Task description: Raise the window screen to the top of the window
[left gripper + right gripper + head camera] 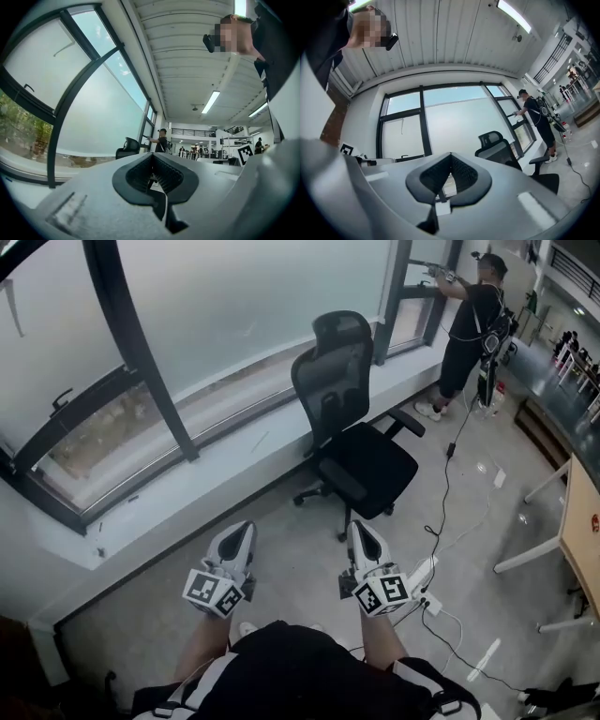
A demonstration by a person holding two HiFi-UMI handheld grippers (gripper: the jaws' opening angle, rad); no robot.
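Left claw [244, 531], right claw [363, 529] — both closed, empty — before the window [253, 306].

big dark-framed windows [141, 362] ran along the left there, pale panes up top, greenery showing through the low strip. white sill [234, 465] underneath, speckled grey floor [141, 615] below that. a black office chair [356, 442] stood just beside the sill, its back to the glass. a black cable [443, 493] trailed over the floor towards a white power strip [427, 601]. light wooden desk [583, 521] on white legs at the right edge. overhead, a white ribbed ceiling [187, 47], strip lights [211, 101] glowing.
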